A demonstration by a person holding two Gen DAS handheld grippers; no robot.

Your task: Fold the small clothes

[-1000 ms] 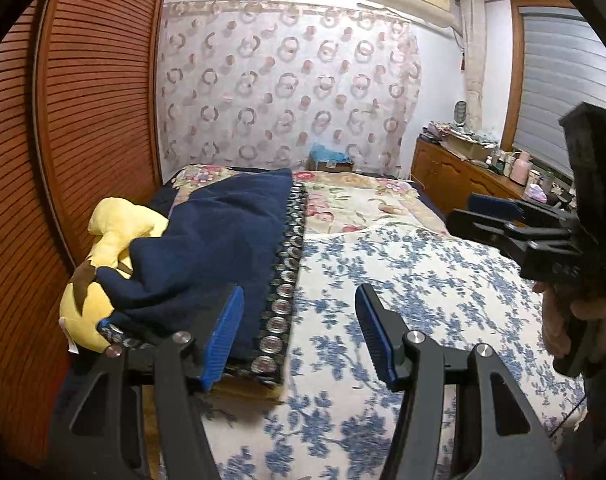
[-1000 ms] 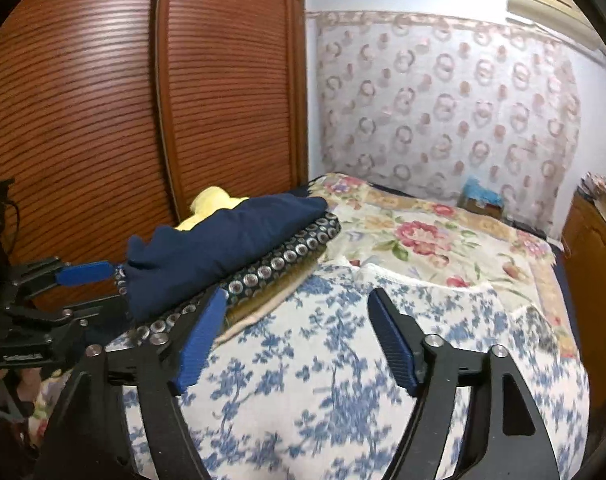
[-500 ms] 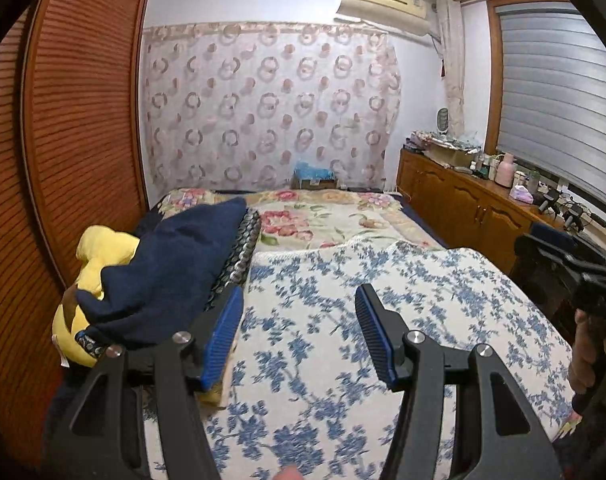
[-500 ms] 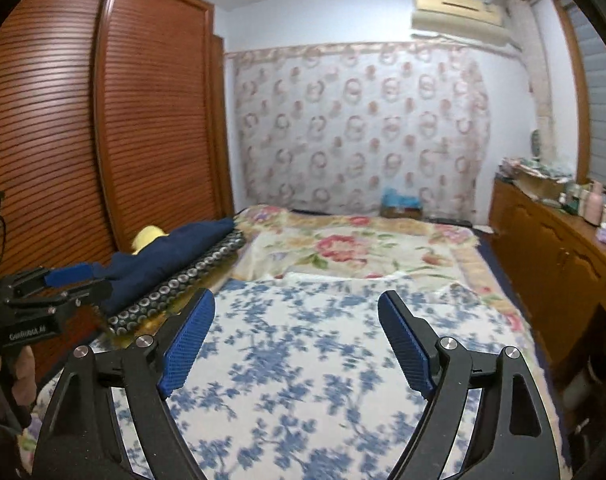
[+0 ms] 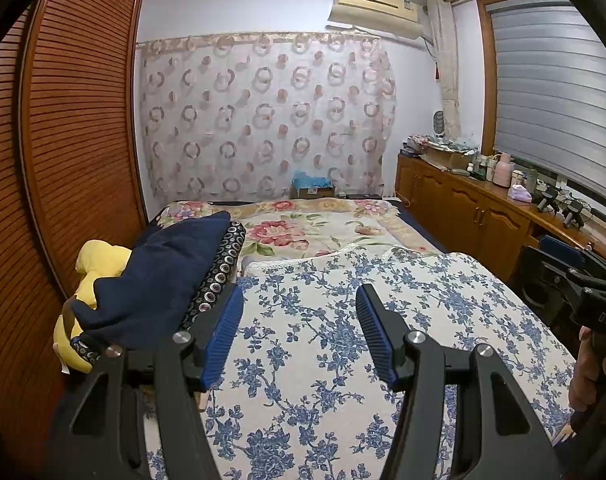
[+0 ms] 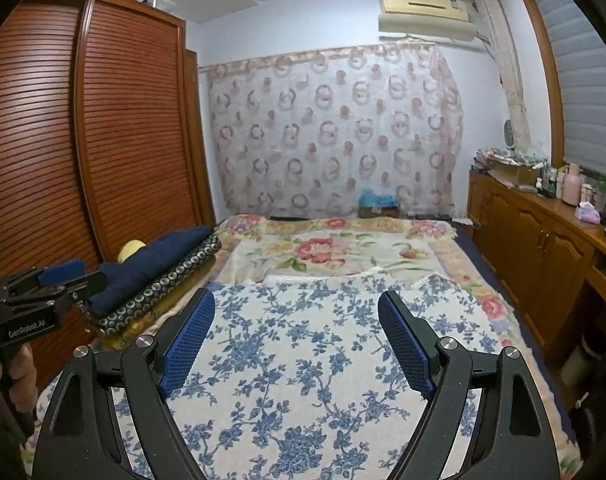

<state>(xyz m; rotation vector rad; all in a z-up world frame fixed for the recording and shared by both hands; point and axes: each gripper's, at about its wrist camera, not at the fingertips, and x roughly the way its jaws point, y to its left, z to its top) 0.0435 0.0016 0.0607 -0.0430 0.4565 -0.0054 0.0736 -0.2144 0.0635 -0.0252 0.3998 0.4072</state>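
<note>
A blue-flowered white cloth (image 5: pixel 343 320) lies spread flat on the bed and shows in the right wrist view too (image 6: pixel 303 352). My left gripper (image 5: pixel 299 328) is open and empty, held above the cloth's near part. My right gripper (image 6: pixel 297 336) is open and empty, also above the cloth. The right gripper also shows at the right edge of the left wrist view (image 5: pixel 583 276), and the left gripper at the left edge of the right wrist view (image 6: pixel 51 280). No small garment is clearly visible.
A dark blue folded blanket (image 5: pixel 163 276) on a patterned cushion (image 5: pixel 219 276) and a yellow plush toy (image 5: pixel 95 264) lie along the bed's left side by the wooden wardrobe (image 5: pixel 63 140). A floral quilt (image 5: pixel 311 232) covers the far bed. A cluttered wooden cabinet (image 5: pixel 475 208) runs along the right.
Both grippers have lifted and pulled back from the blue blanket, now facing straight down the bed toward the curtain. Both stayed open.
</note>
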